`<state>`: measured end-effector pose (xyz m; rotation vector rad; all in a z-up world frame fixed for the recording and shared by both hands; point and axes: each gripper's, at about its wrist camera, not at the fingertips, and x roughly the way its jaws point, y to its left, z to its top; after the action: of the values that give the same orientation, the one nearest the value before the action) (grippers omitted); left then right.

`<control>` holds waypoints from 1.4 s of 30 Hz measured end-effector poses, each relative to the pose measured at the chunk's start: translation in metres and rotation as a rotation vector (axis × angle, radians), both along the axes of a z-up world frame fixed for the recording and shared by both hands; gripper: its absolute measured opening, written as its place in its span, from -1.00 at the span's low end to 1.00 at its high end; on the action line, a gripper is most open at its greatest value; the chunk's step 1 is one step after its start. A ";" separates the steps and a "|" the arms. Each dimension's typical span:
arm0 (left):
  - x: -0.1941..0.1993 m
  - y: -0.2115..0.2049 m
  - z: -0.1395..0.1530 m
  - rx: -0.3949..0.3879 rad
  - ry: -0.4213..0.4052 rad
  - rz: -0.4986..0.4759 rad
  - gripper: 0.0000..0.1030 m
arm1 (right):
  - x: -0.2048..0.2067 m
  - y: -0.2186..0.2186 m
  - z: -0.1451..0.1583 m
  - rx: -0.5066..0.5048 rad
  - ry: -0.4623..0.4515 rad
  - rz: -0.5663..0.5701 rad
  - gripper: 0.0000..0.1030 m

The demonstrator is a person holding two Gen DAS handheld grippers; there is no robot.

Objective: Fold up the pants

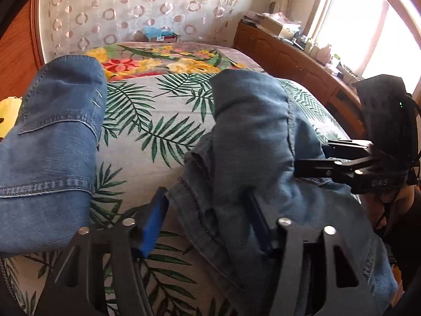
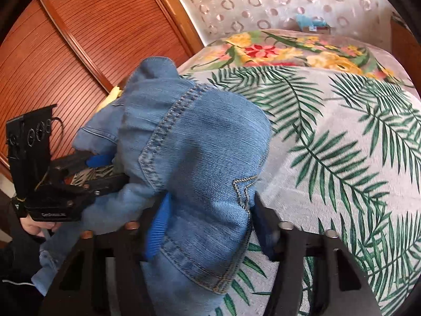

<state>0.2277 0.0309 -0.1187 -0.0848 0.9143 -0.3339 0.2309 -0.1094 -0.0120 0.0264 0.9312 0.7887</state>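
Observation:
Blue denim pants [image 1: 252,137] hang bunched above the bed, held between both grippers. In the left wrist view my left gripper [image 1: 210,226] has its jaws wide apart; the waistband edge lies between them and over the right finger, and I cannot tell if it grips. A second part of the pants [image 1: 52,137] hangs at the left. The right gripper [image 1: 342,163] reaches into the denim from the right. In the right wrist view my right gripper [image 2: 210,223] has denim [image 2: 200,163] draped between its blue-padded fingers [image 2: 158,231]. The left gripper [image 2: 105,168] enters the cloth at the left.
The bed [image 1: 147,121] has a grey palm-leaf cover and a floral blanket [image 1: 163,60] at the far end. A wooden cabinet [image 1: 289,52] with clutter runs along the right under a bright window. A wooden wardrobe [image 2: 65,52] stands at the left.

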 end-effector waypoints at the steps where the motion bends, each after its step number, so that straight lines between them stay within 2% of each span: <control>1: -0.002 -0.002 0.001 -0.006 0.002 -0.015 -0.07 | 0.002 0.002 0.002 -0.004 -0.006 0.007 -0.27; 2: -0.002 -0.003 0.001 -0.001 -0.001 -0.020 -0.10 | 0.002 0.003 0.006 -0.008 -0.011 0.010 -0.35; 4: -0.004 -0.005 0.004 0.002 -0.002 -0.037 -0.33 | 0.004 0.002 0.014 0.015 -0.003 -0.004 -0.55; 7: -0.006 -0.002 0.010 -0.001 -0.009 -0.040 -0.55 | -0.003 0.007 0.034 0.017 -0.072 0.008 -0.64; 9: -0.008 0.004 0.016 -0.032 -0.016 -0.037 -0.62 | -0.007 0.012 0.048 0.036 -0.101 0.024 -0.66; 14: -0.014 0.019 0.043 -0.090 -0.073 -0.017 -0.66 | -0.023 0.042 0.096 0.030 -0.202 0.114 -0.68; 18: -0.019 0.037 0.077 -0.121 -0.159 0.018 -0.69 | -0.033 0.073 0.137 0.012 -0.295 0.179 -0.69; 26: -0.023 0.096 0.144 -0.125 -0.327 0.138 -0.69 | -0.044 0.131 0.197 0.041 -0.445 0.276 -0.69; 30: -0.036 0.137 0.172 -0.116 -0.403 0.216 -0.69 | -0.045 0.157 0.219 0.107 -0.463 0.329 -0.69; 34: -0.048 0.173 0.189 -0.087 -0.447 0.294 -0.69 | -0.040 0.185 0.229 0.196 -0.441 0.392 -0.69; 37: -0.055 0.199 0.197 -0.067 -0.470 0.342 -0.69 | -0.029 0.198 0.223 0.282 -0.411 0.431 -0.69; 39: -0.051 0.208 0.195 -0.051 -0.473 0.368 -0.69 | -0.014 0.202 0.211 0.339 -0.383 0.421 -0.69; 42: -0.027 0.220 0.179 0.004 -0.421 0.383 -0.69 | 0.024 0.212 0.169 0.339 -0.327 0.336 -0.64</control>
<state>0.2010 0.2507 0.0601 -0.1763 0.4662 0.0107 0.2552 0.1021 0.1567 0.0354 0.4883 1.2171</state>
